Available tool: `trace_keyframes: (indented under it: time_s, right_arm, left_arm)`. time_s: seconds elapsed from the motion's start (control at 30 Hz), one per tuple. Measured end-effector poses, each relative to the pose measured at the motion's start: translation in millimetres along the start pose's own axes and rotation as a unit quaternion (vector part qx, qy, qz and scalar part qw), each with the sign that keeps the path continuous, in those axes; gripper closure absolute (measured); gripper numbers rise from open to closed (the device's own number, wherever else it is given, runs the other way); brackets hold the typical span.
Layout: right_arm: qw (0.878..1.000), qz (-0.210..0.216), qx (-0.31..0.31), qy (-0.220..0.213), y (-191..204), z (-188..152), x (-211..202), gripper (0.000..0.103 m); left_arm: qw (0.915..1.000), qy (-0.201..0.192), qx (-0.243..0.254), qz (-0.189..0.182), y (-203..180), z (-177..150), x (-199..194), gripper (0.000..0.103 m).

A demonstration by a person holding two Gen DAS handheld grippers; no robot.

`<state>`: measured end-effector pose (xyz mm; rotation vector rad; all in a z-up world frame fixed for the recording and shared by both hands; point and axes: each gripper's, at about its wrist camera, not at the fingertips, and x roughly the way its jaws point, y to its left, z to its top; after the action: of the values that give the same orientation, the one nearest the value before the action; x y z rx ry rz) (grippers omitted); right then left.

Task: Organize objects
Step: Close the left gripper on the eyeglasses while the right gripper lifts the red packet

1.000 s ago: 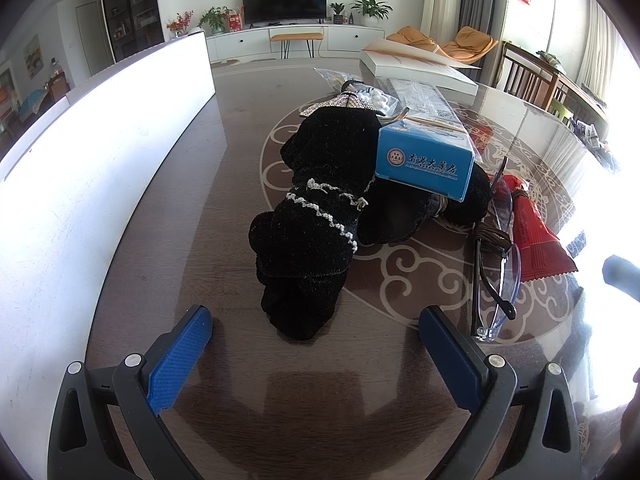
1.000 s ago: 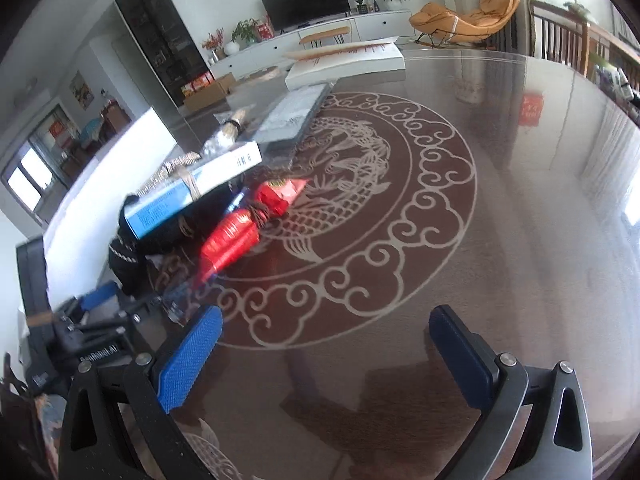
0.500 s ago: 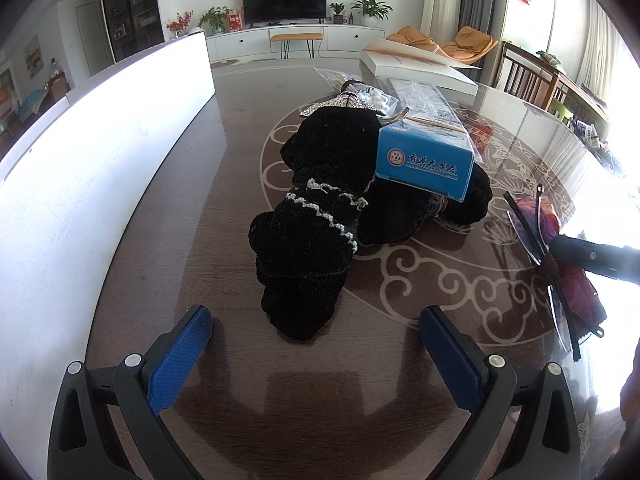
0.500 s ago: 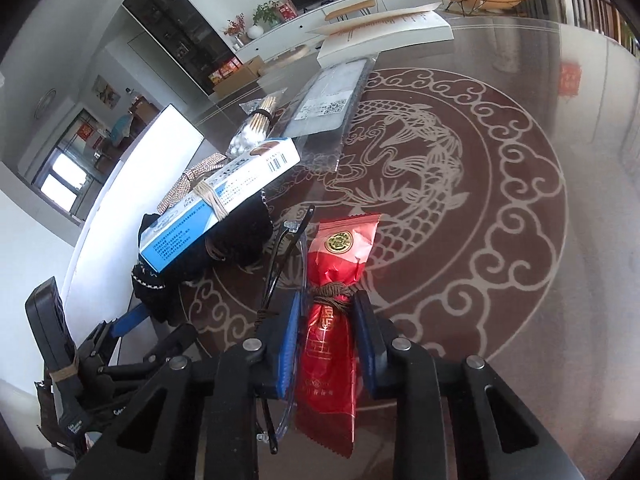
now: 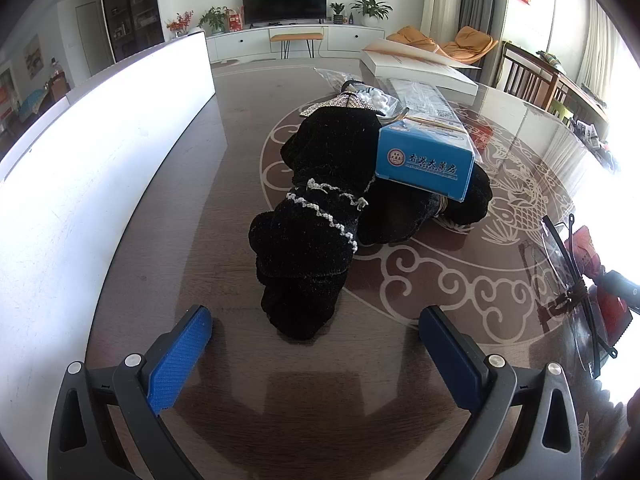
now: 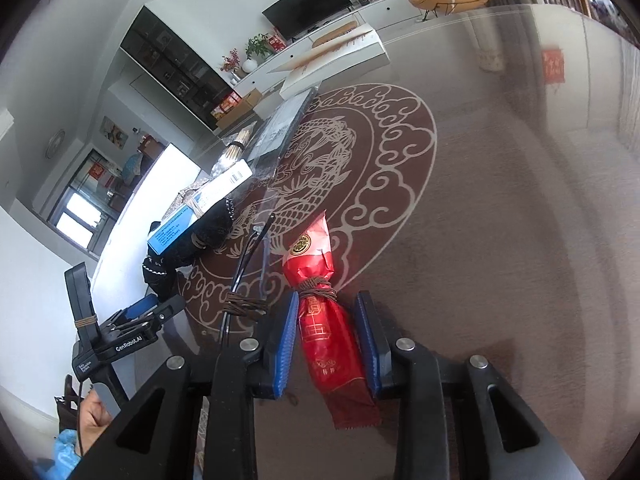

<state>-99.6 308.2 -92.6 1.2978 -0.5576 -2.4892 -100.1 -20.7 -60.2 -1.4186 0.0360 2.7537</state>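
The right tongs [image 6: 328, 340], jaws opening slightly, bracket the red packet [image 6: 334, 344] below its cord tie, pads flanking it. The left tongs [image 5: 316, 360] hover fully open, empty, before the black velvet pouch [image 5: 320, 220] on the table [image 5: 180, 220].

Between my right gripper's [image 6: 328, 344] blue ribbed pads [image 6: 285, 344] lies a red packet [image 6: 328, 320] with gold print and a round gold emblem, bound by brown cord. Ahead of my left gripper [image 5: 316, 356], also blue-padded, sits black velvet cloth [image 5: 316, 220] trimmed with silvery beading, under a blue box [image 5: 426, 164] with white lettering. The brown table [image 6: 500, 240] carries pale cloud scrolls.
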Motion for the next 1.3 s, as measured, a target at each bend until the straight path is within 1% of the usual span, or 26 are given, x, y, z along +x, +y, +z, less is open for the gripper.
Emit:
trace_keyframes:
  time_s: [0.1, 0.13, 0.17, 0.23, 0.27, 0.37, 0.43, 0.47, 0.53, 0.6, 0.67, 0.7, 0.73, 0.77, 0.83, 0.87, 0.9, 0.97, 1.0, 1.03, 1.07, 1.1, 1.13, 1.17, 1.23, 1.3]
  right_arm:
    - [0.998, -0.044, -0.049, 0.009, 10, -1, 1, 0.061]
    - [0.996, -0.061, -0.071, 0.012, 18, -2, 3, 0.051]
    - [0.993, -0.077, -0.093, 0.014, 26, -4, 6, 0.038]
    - [0.986, -0.105, -0.13, 0.013, 43, -8, 16, 0.026]
    - [0.984, -0.109, -0.141, 0.011, 51, -9, 21, 0.026]
    - [0.984, -0.089, -0.154, 0.012, 72, -13, 37, 0.026]
    - [0.981, -0.087, -0.172, 0.011, 85, -18, 45, 0.026]
    - [0.98, -0.088, -0.18, 0.011, 89, -20, 47, 0.026]
    - [0.978, -0.094, -0.188, 0.007, 90, -24, 47, 0.026]
    - [0.979, -0.097, -0.182, 0.006, 84, -23, 43, 0.026]
    - [0.978, -0.114, -0.174, 0.004, 72, -22, 36, 0.028]
    - [0.977, -0.122, -0.173, 0.001, 66, -22, 32, 0.031]
    - [0.976, -0.13, -0.176, 0.001, 60, -21, 28, 0.044]
    - [0.974, -0.138, -0.178, 0.004, 55, -20, 24, 0.055]
    - [0.973, -0.149, -0.175, 0.014, 45, -17, 17, 0.059]
    - [0.973, -0.151, -0.171, 0.019, 40, -16, 14, 0.059]
    - [0.974, -0.151, -0.168, 0.022, 36, -16, 10, 0.059]
    - [0.975, -0.151, -0.164, 0.026, 30, -17, 2, 0.059]
    - [0.975, -0.148, -0.162, 0.028, 28, -17, -2, 0.059]
    - [0.976, -0.145, -0.162, 0.032, 28, -17, -5, 0.055]
    - [0.976, -0.141, -0.163, 0.035, 28, -16, -6, 0.048]
    - [0.975, -0.138, -0.169, 0.035, 31, -14, -6, 0.046]
    - [0.974, -0.138, -0.177, 0.035, 36, -11, -5, 0.045]
    - [0.972, -0.139, -0.188, 0.037, 41, -8, -3, 0.044]
    - [0.967, -0.134, -0.211, 0.05, 54, -1, 8, 0.044]
    - [0.961, -0.127, -0.233, 0.077, 64, 1, 26, 0.044]
  left_arm:
    - [1.0, 0.0, 0.0, 0.0, 0, 0, 0, 0.0]
    - [1.0, 0.0, 0.0, 0.0, 0, 0, -1, 0.0]
    - [1.0, 0.0, 0.0, 0.0, 0, 0, 0, 0.0]
    - [1.0, 0.0, 0.0, 0.0, 0, 0, -1, 0.0]
    - [1.0, 0.004, 0.003, -0.001, 0, 1, -1, 0.0]
    - [0.9997, 0.018, 0.013, -0.009, 1, -10, -11, 0.0]
    - [0.9994, 0.025, 0.015, -0.016, 1, -19, -18, 0.0]
    - [0.9993, 0.022, 0.01, -0.029, 3, -24, -23, 0.0]
    - [0.9976, 0.001, -0.003, -0.07, 6, -30, -37, 0.0]
    - [0.9934, -0.019, -0.007, -0.113, 1, -30, -51, 0.0]
    - [0.988, -0.017, 0.01, -0.153, -16, -22, -57, 0.0]
    - [0.9859, -0.013, 0.027, -0.165, -30, -18, -59, 0.0]
    - [0.9846, -0.011, 0.05, -0.167, -44, -14, -60, 0.0]
    - [0.9839, -0.011, 0.075, -0.162, -61, -10, -60, 0.0]
    - [0.9832, -0.009, 0.118, -0.14, -89, -4, -54, 0.0]
    - [0.9832, -0.005, 0.128, -0.13, -101, 1, -47, 0.0]
    - [0.9837, 0.003, 0.128, -0.126, -108, 6, -37, 0.0]
    - [0.9858, 0.024, 0.109, -0.126, -110, 11, -21, 0.0]
    - [0.9863, 0.032, 0.095, -0.131, -109, 13, -13, 0.004]
    - [0.9857, 0.039, 0.083, -0.141, -107, 14, -8, 0.021]
    - [0.9862, 0.036, 0.08, -0.14, -107, 14, -6, 0.031]
    - [0.9859, 0.028, 0.084, -0.142, -108, 14, -7, 0.043]
    - [0.9852, 0.026, 0.088, -0.144, -110, 14, -6, 0.06]
    - [0.9848, 0.028, 0.091, -0.145, -110, 13, -5, 0.075]
    - [0.9838, 0.024, 0.086, -0.155, -106, 8, -8, 0.076]
    - [0.9832, 0.019, 0.085, -0.16, -99, 1, -14, 0.076]
